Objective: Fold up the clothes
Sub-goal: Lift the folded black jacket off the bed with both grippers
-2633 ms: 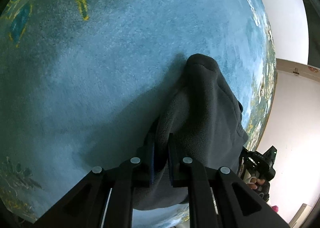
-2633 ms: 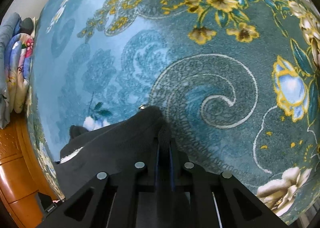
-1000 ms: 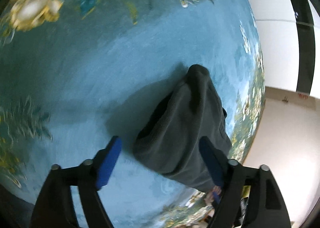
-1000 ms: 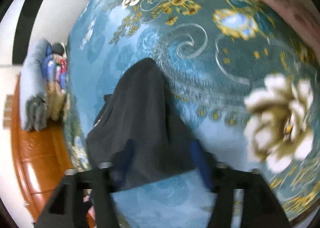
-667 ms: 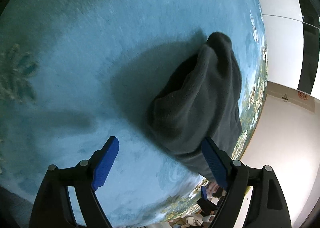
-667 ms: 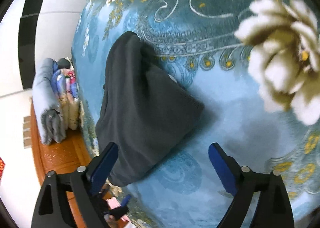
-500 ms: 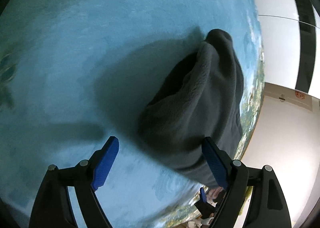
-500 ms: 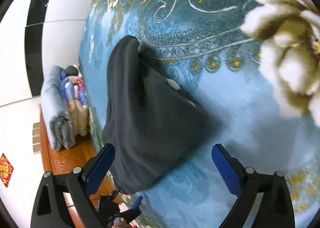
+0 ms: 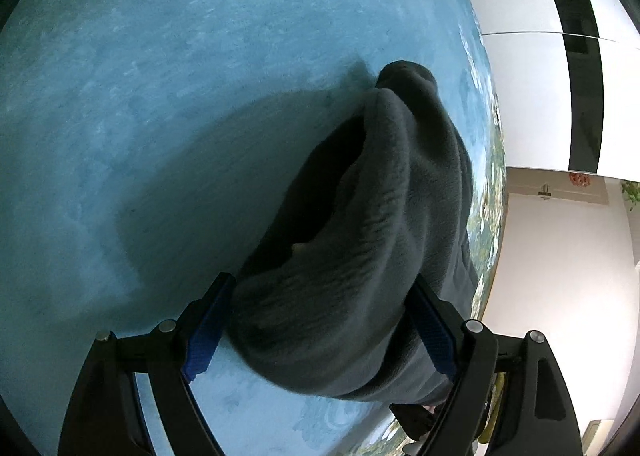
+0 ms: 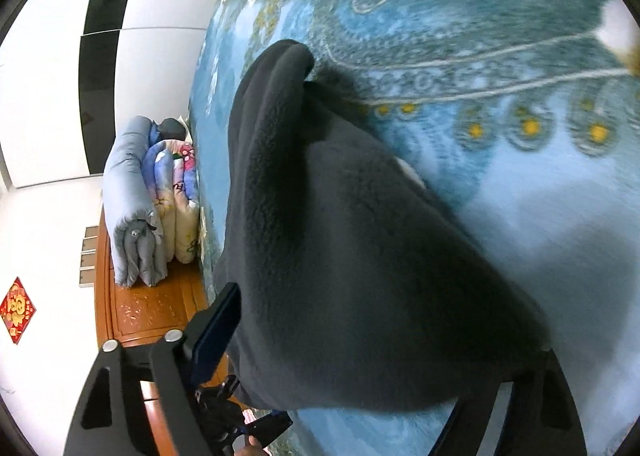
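A dark grey fleece garment (image 9: pixel 360 240) is seen lying in a folded heap on a blue flowered blanket (image 9: pixel 160 95). It sits near the edge of the blanket, with its soft bulk humped up and one rounded end pointing away from both cameras.

In the left wrist view, the left gripper (image 9: pixel 320 328) is held over the near end of the garment. Its two blue pads (image 9: pixel 204 332) are set wide apart, one on each side of the heap, and the jaws are closing. The cloth is between them, but whether the pads are pressing on it cannot be told.

In the right wrist view, the garment (image 10: pixel 352 264) is seen from the other side. The right gripper (image 10: pixel 384 340) is also placed around the near end of it. Its left finger (image 10: pixel 216 332) is seen just beside the cloth, and the other finger is mostly hidden by the fleece. These jaws are closing too, with the cloth between them.

A pile of folded quilts (image 10: pixel 152 199) is stacked on a brown wooden board (image 10: pixel 140 308) past the blanket's edge
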